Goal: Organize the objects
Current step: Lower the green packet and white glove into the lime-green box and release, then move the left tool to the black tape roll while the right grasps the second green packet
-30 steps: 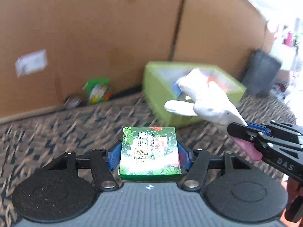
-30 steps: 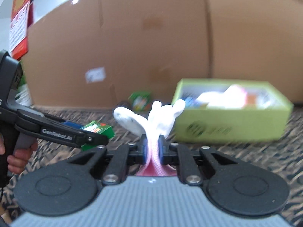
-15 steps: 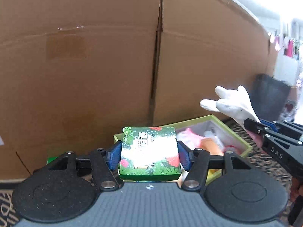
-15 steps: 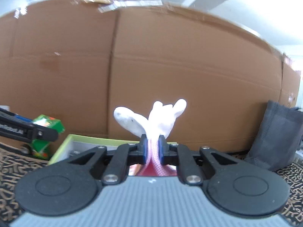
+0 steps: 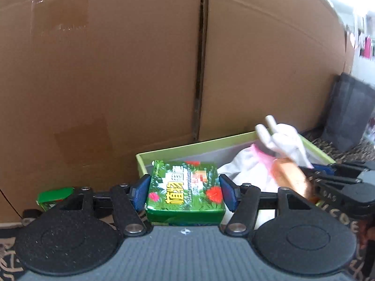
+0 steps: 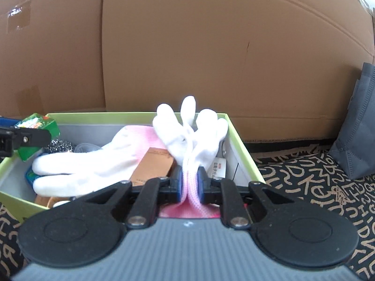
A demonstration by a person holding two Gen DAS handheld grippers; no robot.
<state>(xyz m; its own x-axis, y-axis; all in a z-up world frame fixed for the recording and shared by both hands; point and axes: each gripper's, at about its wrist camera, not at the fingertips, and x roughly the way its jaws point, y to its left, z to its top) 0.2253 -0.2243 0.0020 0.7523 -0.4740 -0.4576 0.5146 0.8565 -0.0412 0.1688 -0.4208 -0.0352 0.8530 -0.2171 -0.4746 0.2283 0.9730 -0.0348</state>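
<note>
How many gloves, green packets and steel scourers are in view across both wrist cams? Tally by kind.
White gloves: 2
Green packets: 2
Steel scourer: 1
Total: 5

cardboard wall [image 6: 211, 46] close behind crowded green box [image 6: 243, 154]

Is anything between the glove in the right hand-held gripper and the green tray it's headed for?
No barrier shows. The white glove, pinched in the right hand-held gripper, hangs over the green tray. Another glove and a brown box already fill the floor below.
</note>
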